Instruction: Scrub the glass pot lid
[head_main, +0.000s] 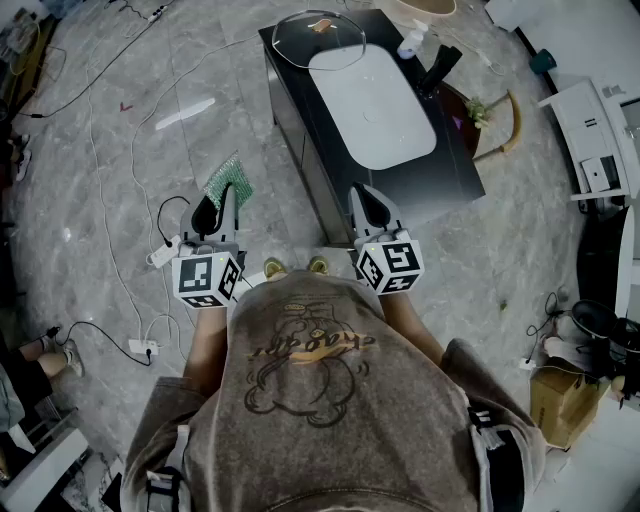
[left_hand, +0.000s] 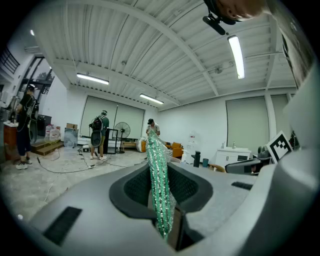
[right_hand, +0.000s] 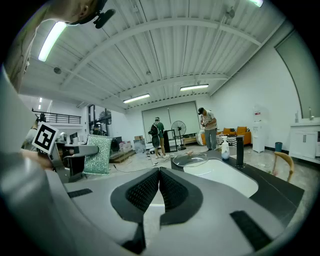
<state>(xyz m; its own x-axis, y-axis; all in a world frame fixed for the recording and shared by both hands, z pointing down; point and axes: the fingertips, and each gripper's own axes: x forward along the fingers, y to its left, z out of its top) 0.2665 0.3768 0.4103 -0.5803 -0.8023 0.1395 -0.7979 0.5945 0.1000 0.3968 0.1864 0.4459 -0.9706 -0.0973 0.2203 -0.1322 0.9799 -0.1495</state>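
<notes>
Green glittery scrub cloth (left_hand: 158, 170) is pinched tight in the left gripper (head_main: 217, 208), right gripper (right_hand: 159, 174) closed on nothing. Round clear glass pot lid (head_main: 318, 36) sits on the black countertop (head_main: 455, 165) at the white oval sink's (head_main: 372, 105) far end.

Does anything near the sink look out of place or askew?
The glass lid lies at the far corner of the black counter, partly over the rim of the white basin, so it may sit unevenly there. Nothing looks spilled or broken.

lid (head_main: 318, 38): clear glass | scrub pad (left_hand: 160, 185): glittery green weave | basin (head_main: 372, 105): smooth white
</notes>
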